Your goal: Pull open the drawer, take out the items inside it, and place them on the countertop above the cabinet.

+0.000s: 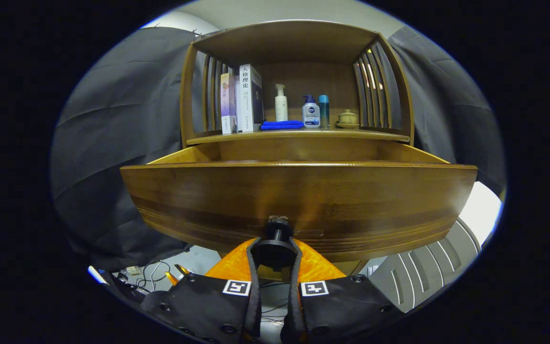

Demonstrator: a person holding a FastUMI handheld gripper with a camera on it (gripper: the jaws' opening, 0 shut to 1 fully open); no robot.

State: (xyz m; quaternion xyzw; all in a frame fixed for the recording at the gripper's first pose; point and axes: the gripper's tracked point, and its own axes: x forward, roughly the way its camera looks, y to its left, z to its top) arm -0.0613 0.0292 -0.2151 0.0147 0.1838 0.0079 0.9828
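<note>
The gripper (275, 251) is sitting nearly closed, both fingers (255, 258) pressing on the dark round knob (275, 246) from either side. That knob is sticking out toward the camera from the bottom middle of the drawer (299, 200) front. The drawer is standing pulled out, its long axis running side to side and its front panel facing the camera. Its front is blocking the view of its floor, so whatever is lying inside is hidden; just the inner side walls and back are showing over the top edge. Beyond it, the countertop (299, 135) is carrying upright books (242, 98), a folded blue cloth (282, 125), a white pump bottle (280, 102), two smaller bottles (316, 112) and what is probably a small lidded cup (347, 118). Bare shelf is lying open along the front edge. Slatted sides (373, 88) are closing in both ends, with a top board overhead.
</note>
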